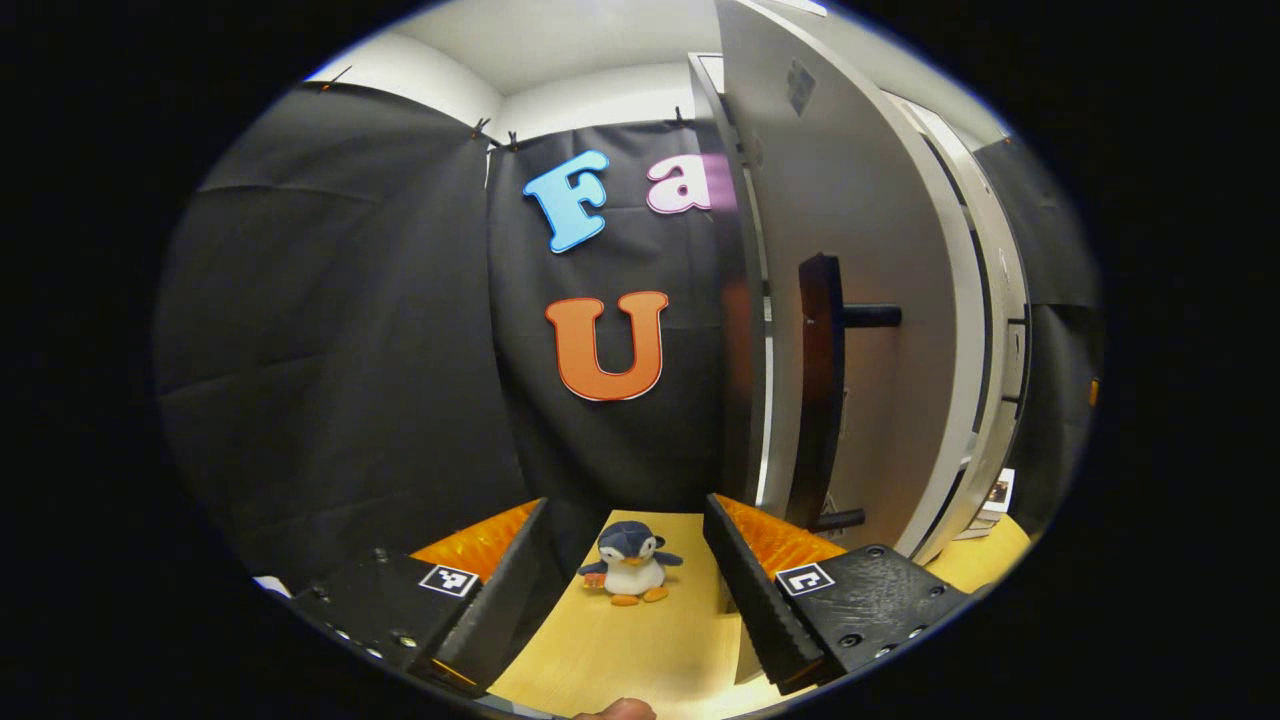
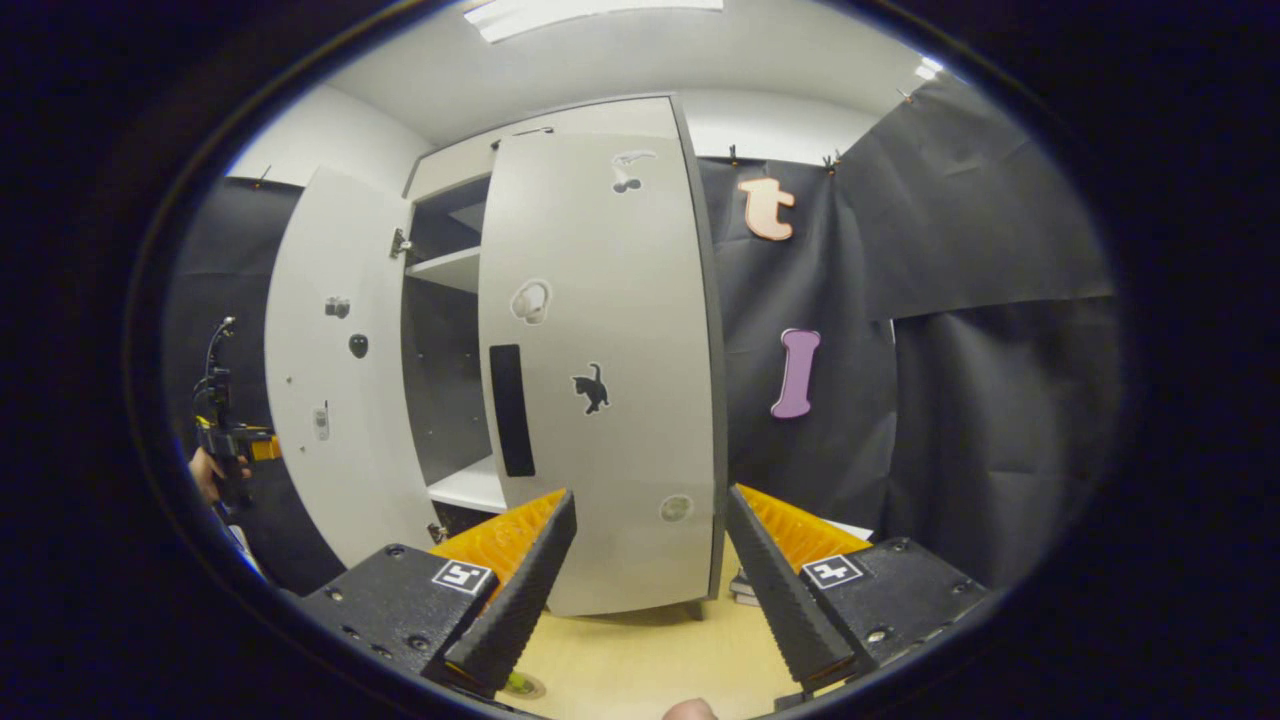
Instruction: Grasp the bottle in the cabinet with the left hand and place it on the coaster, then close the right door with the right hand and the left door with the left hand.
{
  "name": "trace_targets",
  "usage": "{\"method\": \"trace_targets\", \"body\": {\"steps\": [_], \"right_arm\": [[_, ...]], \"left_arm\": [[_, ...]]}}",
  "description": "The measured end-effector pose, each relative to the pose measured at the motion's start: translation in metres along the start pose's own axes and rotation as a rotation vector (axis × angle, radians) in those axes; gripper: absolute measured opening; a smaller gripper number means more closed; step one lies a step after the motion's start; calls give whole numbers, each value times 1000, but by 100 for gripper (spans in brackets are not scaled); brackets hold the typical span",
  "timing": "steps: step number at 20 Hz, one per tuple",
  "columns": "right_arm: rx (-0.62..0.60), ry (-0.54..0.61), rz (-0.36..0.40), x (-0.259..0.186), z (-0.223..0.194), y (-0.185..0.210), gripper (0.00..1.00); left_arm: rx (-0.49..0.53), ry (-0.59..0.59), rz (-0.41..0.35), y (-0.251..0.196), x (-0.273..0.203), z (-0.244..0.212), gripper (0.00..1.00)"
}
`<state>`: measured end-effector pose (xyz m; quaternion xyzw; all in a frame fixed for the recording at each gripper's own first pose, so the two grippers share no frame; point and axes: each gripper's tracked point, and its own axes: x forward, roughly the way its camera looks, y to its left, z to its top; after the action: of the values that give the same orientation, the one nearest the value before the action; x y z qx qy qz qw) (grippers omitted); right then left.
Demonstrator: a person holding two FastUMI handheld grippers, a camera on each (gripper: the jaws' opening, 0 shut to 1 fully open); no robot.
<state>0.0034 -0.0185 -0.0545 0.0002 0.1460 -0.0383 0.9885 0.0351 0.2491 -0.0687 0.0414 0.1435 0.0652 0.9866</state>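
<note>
In the right gripper view the white cabinet has its right door (image 2: 600, 350) swung against the front, with a black handle (image 2: 510, 410) near its left edge. The left door (image 2: 330, 400) stands wide open, showing bare shelves (image 2: 465, 488). My right gripper (image 2: 648, 495) is open, facing the right door from a short way off. My left gripper (image 2: 235, 445), held by a hand (image 2: 205, 470), hovers outside the open left door. In the left gripper view my left gripper (image 1: 625, 505) is open and holds nothing. The left door (image 1: 870, 230) and its black handle (image 1: 820, 390) rise close on the right.
A small penguin plush (image 1: 630, 565) sits on the wooden table (image 1: 640, 650) ahead of the left gripper. A small round disc with a green spot (image 2: 522, 685) lies on the table under my right gripper's left finger. Papers (image 2: 745, 590) lie at the cabinet's right foot.
</note>
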Motion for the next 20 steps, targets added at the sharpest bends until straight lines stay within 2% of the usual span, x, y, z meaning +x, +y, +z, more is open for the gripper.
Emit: {"method": "trace_targets", "body": {"steps": [2, 3, 4, 5, 6, 7, 9, 10, 12, 13, 14, 15, 17, 20], "right_arm": [[4, 6, -5, -3, -3, -8, 98], [7, 9, -12, -4, -4, -13, 98], [10, 8, -17, -5, -4, -17, 94], [12, 7, -22, -7, -3, -21, 94], [14, 5, -27, -8, -2, -26, 98], [16, 4, -28, -9, -2, -28, 94], [19, 5, -32, -9, -2, -36, 94], [22, 6, -35, -10, -2, -39, 98], [28, 5, -37, -10, -1, -42, 98], [28, 4, -38, -10, -2, -44, 94], [27, 3, -36, -10, -2, -45, 98], [23, 4, -40, -10, -3, -48, 98], [22, 10, -41, -8, -5, -51, 98], [24, 14, -34, -6, -7, -51, 98]], "left_arm": [[-14, 12, -1, 0, 0, -1, 91], [-40, -2, 6, 3, 1, 1, 82], [-69, -6, 15, 5, 2, 3, 93], [-90, 3, 60, 16, 4, 3, 92], [-107, 3, 87, 23, 8, 1, 100], [-115, 6, 96, 26, 10, 1, 97], [-95, 7, 99, 24, 8, 0, 94], [-86, 10, 95, 23, 8, -2, 94], [-84, 29, 56, 15, 11, -5, 94], [-77, 30, 56, 17, 10, -5, 94], [-79, 32, 53, 12, 14, -8, 93], [-91, 40, 43, 7, 18, -8, 91], [-114, 53, 6, -1, 22, -10, 92], [-93, 62, -61, -16, 14, -14, 93]]}}
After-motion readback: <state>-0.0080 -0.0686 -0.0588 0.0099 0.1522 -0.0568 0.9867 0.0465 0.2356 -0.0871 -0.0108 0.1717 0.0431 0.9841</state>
